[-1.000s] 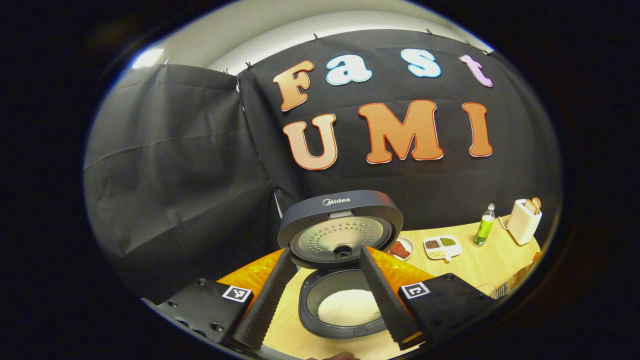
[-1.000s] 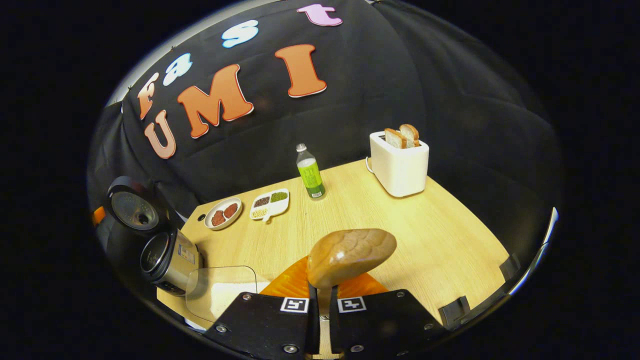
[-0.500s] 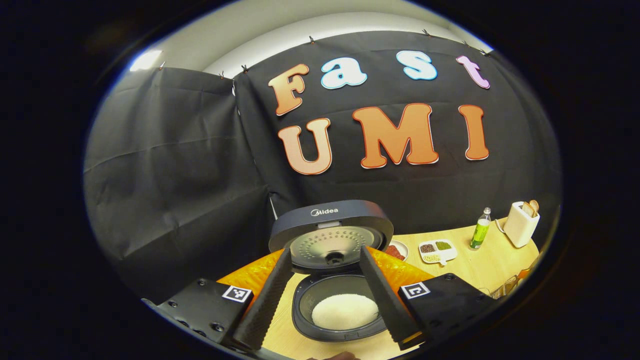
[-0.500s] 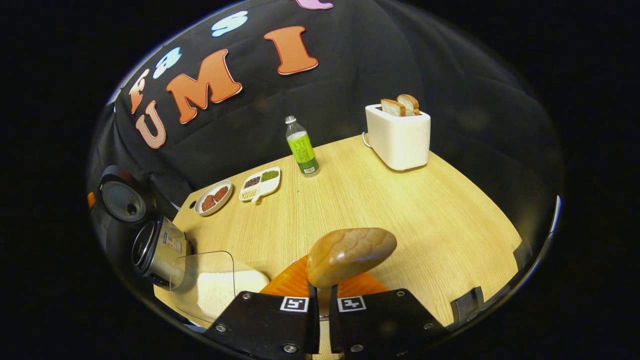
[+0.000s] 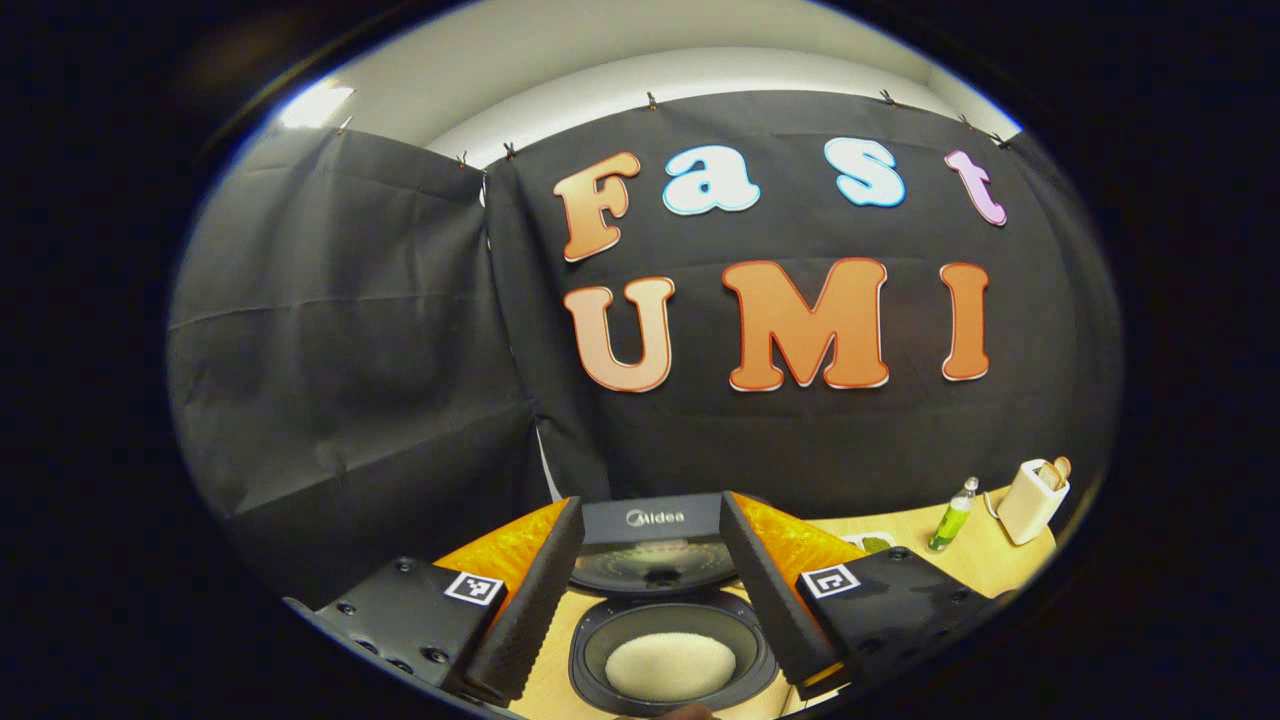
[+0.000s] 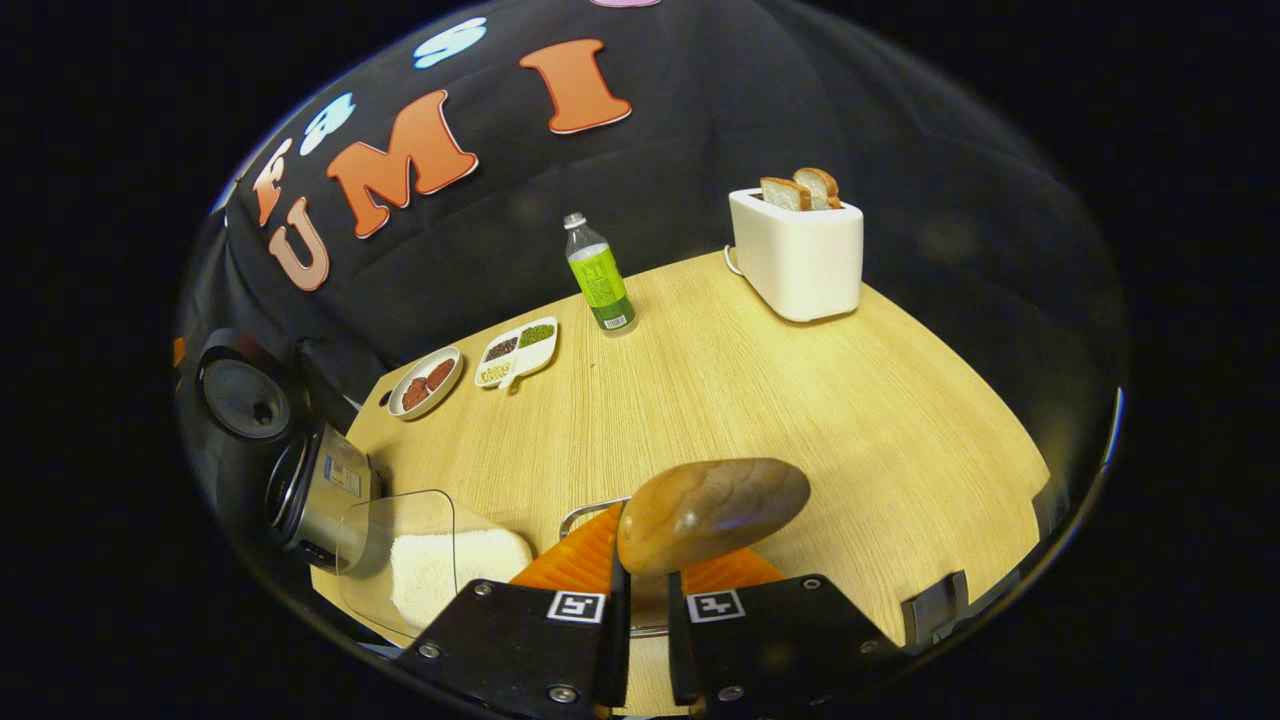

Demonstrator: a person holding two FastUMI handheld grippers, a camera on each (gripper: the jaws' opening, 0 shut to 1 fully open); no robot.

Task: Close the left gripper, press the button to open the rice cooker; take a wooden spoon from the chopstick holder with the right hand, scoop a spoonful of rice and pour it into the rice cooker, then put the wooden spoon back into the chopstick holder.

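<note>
The dark rice cooker (image 5: 670, 640) stands open just below my left gripper (image 5: 650, 505). Its lid (image 5: 650, 520) is up and white rice (image 5: 668, 665) lies in the pot. The left gripper's fingers are spread wide with nothing between them. My right gripper (image 6: 648, 585) is shut on the handle of a wooden spoon, whose brown bowl (image 6: 712, 510) sticks up ahead of the fingers, and no rice is visible on it. A curved metal rim (image 6: 590, 512) peeks out right under the spoon. A clear container of rice (image 6: 440, 570) sits to the left, beside the rice cooker (image 6: 305, 470).
On the wooden table (image 6: 800, 420) a white toaster (image 6: 800, 255) with two slices stands at the back right. A green bottle (image 6: 597, 275), a divided dish of beans (image 6: 515, 352) and a small plate (image 6: 425, 380) sit along the back.
The left gripper's view has tipped upward, so the open cooker sits lower between the fingers. The right gripper has shifted with the spoon, and the metal rim has come into sight under it.
</note>
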